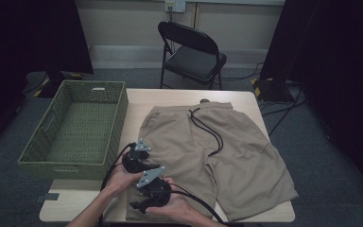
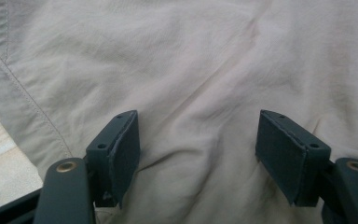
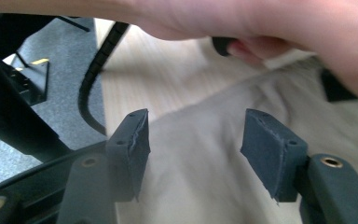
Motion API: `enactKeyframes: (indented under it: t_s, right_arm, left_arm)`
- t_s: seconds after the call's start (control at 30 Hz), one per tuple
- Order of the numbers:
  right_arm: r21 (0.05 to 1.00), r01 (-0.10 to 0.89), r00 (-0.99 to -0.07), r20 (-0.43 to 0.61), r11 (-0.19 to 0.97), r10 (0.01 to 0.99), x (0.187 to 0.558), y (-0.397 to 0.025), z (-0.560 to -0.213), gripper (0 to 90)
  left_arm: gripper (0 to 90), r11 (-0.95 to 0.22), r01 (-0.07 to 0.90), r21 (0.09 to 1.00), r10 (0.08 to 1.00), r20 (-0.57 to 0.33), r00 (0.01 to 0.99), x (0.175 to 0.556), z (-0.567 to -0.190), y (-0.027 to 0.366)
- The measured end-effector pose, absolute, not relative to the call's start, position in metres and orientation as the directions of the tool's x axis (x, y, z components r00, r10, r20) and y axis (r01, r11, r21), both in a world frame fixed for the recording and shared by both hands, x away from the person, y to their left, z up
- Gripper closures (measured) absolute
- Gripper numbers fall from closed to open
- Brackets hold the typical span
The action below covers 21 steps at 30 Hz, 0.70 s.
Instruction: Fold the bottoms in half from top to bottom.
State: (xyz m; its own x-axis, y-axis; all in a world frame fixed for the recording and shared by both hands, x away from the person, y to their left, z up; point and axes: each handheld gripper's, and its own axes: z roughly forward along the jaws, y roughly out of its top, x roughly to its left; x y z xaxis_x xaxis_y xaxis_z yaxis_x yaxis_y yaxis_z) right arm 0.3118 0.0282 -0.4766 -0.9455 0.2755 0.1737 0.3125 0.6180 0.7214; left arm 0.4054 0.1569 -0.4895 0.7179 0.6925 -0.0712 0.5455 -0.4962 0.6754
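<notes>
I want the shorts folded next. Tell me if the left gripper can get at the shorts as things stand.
Probably yes. The left gripper hangs open right over the shorts, with bare cloth between its jaws and nothing lying across it. The right gripper sits close beside it but not in its way.

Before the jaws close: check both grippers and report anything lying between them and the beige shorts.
Nothing visible does. The left gripper hangs open right over the shorts, bare cloth between its jaws. The right gripper, also open, faces the cloth's edge near the table, with nothing in its gap.
</notes>
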Motion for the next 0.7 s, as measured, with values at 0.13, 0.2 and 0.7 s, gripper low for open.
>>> enactKeyframes:
  t_s: [0.13,0.2,0.7]
  right_arm:
    - [0.721,0.294,-0.951,0.155,0.627,0.267,0.309,0.039,-0.480,47.9]
    - [0.728,0.295,-0.951,0.160,0.619,0.264,0.310,0.044,-0.483,49.1]
    - [0.732,0.201,-0.969,0.051,0.651,0.241,0.292,0.023,-0.497,48.8]
  left_arm:
    - [35.5,-0.498,0.550,0.671,0.683,-0.088,0.725,0.406,-0.488,0.160]
    - [35.7,-0.504,0.547,0.669,0.678,-0.086,0.730,0.406,-0.488,0.159]
    - [36.2,-0.468,0.562,0.682,0.680,-0.129,0.722,0.411,-0.482,0.160]
